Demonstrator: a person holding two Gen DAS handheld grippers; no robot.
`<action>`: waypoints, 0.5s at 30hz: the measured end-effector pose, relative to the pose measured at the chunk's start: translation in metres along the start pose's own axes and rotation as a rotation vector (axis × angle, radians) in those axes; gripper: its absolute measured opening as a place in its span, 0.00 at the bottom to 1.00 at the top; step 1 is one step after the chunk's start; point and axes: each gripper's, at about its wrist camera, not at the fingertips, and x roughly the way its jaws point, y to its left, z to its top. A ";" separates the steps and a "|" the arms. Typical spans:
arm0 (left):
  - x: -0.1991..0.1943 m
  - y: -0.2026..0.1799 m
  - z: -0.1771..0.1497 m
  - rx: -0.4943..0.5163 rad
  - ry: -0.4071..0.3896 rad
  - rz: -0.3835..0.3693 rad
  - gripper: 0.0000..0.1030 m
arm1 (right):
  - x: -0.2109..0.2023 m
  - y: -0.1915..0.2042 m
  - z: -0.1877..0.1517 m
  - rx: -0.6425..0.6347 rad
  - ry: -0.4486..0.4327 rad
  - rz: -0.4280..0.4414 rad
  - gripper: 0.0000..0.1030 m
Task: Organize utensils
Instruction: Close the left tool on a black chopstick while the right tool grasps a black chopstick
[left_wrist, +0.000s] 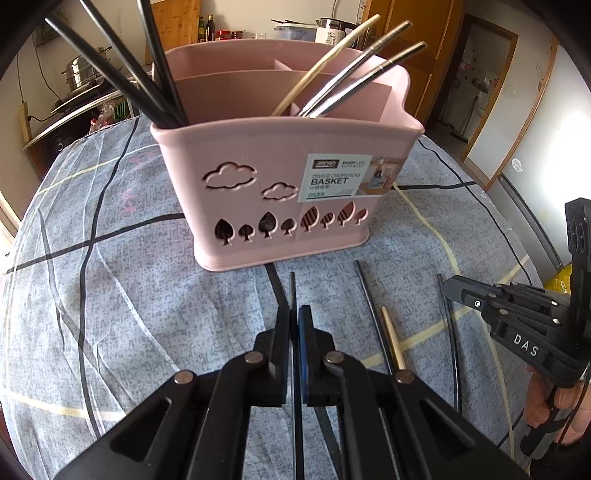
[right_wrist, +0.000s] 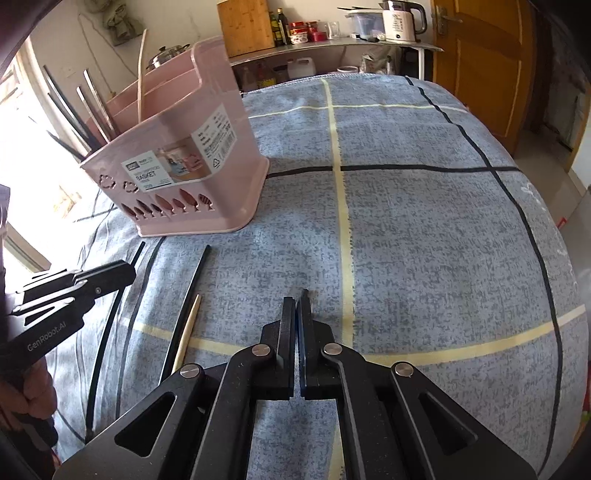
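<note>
Clamping a black chopstick (left_wrist: 293, 295) along their own line, tip aimed at the pink basket (left_wrist: 280, 206) straight ahead, the left tongs (left_wrist: 295, 317) sit nearer the loose chopsticks (left_wrist: 373, 317) on the counter (left_wrist: 110, 295) than the clenched, empty right tongs (right_wrist: 297, 306)

Pink basket (left_wrist: 280, 192) upright, black chopstick (left_wrist: 292, 295) clamped

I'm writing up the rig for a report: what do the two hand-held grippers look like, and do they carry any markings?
Both are matte black linkage frames with silver rivets and flat fingers lined with blue pads. The left hand-held gripper bears white "GenRobot.AI" lettering on its side; the right hand-held gripper shows white "DAS". A bare hand holds the right one's black handle. No cables show.
</note>
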 end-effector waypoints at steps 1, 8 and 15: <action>0.001 0.002 0.000 -0.002 0.005 0.002 0.05 | 0.000 -0.003 0.000 0.020 0.000 0.005 0.09; 0.010 0.019 -0.005 -0.044 0.039 0.024 0.05 | 0.003 0.010 -0.001 0.015 0.015 0.004 0.18; 0.012 0.021 -0.006 -0.043 0.051 0.026 0.06 | 0.010 0.026 0.003 -0.062 0.032 -0.075 0.09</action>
